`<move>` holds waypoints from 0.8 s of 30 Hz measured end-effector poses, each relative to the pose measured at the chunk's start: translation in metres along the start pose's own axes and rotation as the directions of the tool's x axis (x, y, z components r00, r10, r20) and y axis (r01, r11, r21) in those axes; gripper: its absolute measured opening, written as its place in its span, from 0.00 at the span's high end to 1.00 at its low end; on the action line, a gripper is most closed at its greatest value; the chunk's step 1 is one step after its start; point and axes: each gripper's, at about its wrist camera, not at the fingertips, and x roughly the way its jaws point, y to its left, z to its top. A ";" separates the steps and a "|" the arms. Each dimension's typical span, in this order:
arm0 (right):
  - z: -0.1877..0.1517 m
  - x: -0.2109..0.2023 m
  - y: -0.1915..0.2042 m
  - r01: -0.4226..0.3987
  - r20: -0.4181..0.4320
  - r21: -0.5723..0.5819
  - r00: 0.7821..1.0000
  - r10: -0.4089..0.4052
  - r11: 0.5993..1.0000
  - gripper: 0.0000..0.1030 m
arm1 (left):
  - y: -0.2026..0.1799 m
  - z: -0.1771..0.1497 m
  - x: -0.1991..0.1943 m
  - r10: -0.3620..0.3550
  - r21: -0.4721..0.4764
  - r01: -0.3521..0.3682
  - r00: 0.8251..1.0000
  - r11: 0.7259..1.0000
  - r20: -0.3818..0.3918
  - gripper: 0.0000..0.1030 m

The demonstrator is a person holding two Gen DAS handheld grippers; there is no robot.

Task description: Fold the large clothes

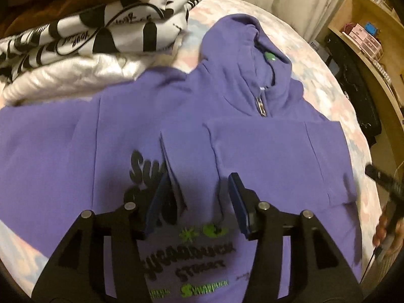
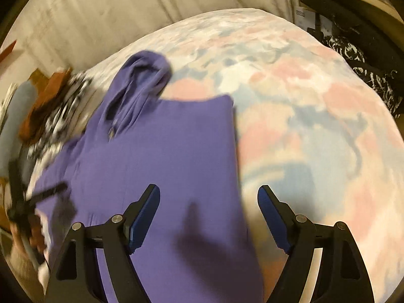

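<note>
We are working over the purple hoodie [image 1: 252, 106] lying flat on the pastel bedspread [image 2: 303, 116], hood far, hem near, its right sleeve already folded across the chest. Our left gripper [image 1: 199, 204] is hovering over the unfolded left half, nearer that sleeve, jaws parted and empty; our right gripper [image 2: 209, 217] is also hanging wide open, holding nothing.

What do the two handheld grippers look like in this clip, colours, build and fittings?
Both match: the left gripper and right gripper have matte black angular linkage arms with triangular cut-outs, round silver pivot pins at the joints, and flat rectangular blue pads on the fingers. No printed markings show. In the left wrist view, a thin dark cable trails near the other gripper's handle.
</note>
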 end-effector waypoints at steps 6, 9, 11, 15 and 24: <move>0.054 0.067 -0.001 0.028 -0.037 0.067 0.999 -0.025 0.997 0.22 | 0.001 0.008 0.032 -0.009 -0.010 0.008 1.000 1.000 -0.028 0.73; 0.054 0.095 -0.004 0.041 -0.086 0.071 0.996 -0.034 0.997 0.34 | -0.013 0.012 0.035 0.005 0.038 -0.005 1.000 0.999 0.001 0.89; 0.055 0.101 -0.005 0.008 -0.095 0.064 0.995 -0.002 0.998 0.79 | -0.020 0.018 0.036 0.021 0.066 -0.023 0.999 0.998 0.030 0.93; 0.059 0.090 -0.014 0.019 0.009 0.063 1.000 -0.020 0.998 0.84 | -0.023 0.024 0.035 0.019 0.057 -0.023 0.997 0.998 0.071 0.96; 0.048 0.079 -0.027 -0.043 -0.042 0.102 0.998 0.048 0.994 0.44 | -0.007 0.011 0.029 0.056 0.027 -0.056 0.998 0.998 0.019 0.81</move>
